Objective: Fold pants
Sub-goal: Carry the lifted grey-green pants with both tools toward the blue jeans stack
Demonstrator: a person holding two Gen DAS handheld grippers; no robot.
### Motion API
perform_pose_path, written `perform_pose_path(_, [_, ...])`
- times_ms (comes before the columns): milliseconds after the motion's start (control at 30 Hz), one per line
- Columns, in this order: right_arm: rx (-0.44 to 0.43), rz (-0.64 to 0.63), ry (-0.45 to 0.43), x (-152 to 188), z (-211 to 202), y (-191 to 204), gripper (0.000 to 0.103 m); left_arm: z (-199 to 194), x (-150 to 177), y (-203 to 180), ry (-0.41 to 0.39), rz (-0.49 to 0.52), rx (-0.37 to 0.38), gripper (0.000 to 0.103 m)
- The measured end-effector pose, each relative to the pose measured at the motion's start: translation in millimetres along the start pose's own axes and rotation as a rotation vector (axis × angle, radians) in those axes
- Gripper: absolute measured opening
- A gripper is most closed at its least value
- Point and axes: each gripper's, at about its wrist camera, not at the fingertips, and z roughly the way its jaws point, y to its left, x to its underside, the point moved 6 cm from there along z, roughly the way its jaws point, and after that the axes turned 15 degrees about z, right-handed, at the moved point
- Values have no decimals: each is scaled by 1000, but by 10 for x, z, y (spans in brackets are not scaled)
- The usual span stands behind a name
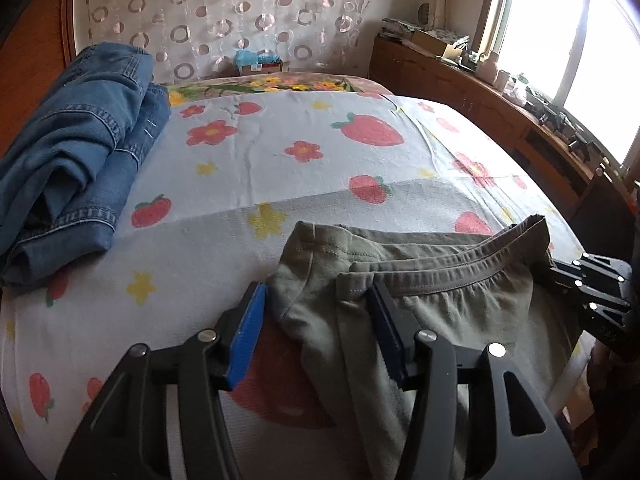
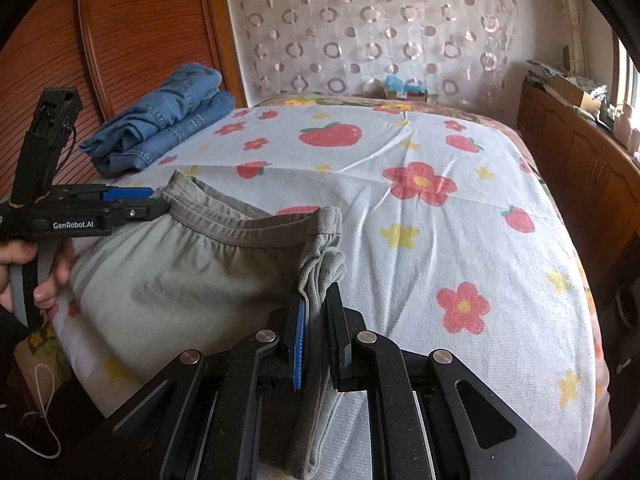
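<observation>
Olive-green pants (image 1: 432, 280) lie at the near edge of the bed, waistband up; they also show in the right wrist view (image 2: 192, 276). My left gripper (image 1: 316, 300) is open, its jaws wide apart around the left end of the waistband, which hangs loose between them. It also shows from the side in the right wrist view (image 2: 154, 200). My right gripper (image 2: 318, 304) is shut on the right end of the pants, with bunched cloth pinched between its pads. In the left wrist view it shows at the far right (image 1: 596, 288).
Folded blue jeans (image 1: 76, 152) lie at the far left of the bed (image 2: 460, 220), which has a strawberry and flower sheet. A wooden headboard (image 2: 140, 40) is at left, a curtain behind, and a cluttered wooden cabinet (image 1: 500, 100) stands under the window at right.
</observation>
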Motion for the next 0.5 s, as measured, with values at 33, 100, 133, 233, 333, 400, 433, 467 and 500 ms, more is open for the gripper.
perform_pose_path(33, [0,0,0,0,-1,1,7,-5,4,-5,-2,2,1,52])
perform_pose_path(100, [0,0,0,-1,1,2,7,-8,7,-21,-8,11,17,38])
perform_pose_path(133, [-1,-1,0,0,0,5,7,-21,12,-50,-12,11,43,34])
perform_pose_path(233, [-5,-6,2,-3,-3,8,7,-54,17,-108,-7,5,86,16])
perform_pose_path(333, [-22,1,4,0,-22,8,6,-129,32,-156,-25,15,80,10])
perform_pose_path(400, [-39,6,0,5,-68,25,6,-244,51,-181,-57,0,92,9])
perform_pose_path(433, [-49,11,-4,5,-97,35,6,-307,53,-196,-75,-3,100,9])
perform_pose_path(467, [-59,15,-10,-2,-136,50,6,-401,50,-216,-100,-3,103,9])
perform_pose_path(500, [-64,13,-17,-8,-173,73,6,-464,43,-237,-112,1,100,8])
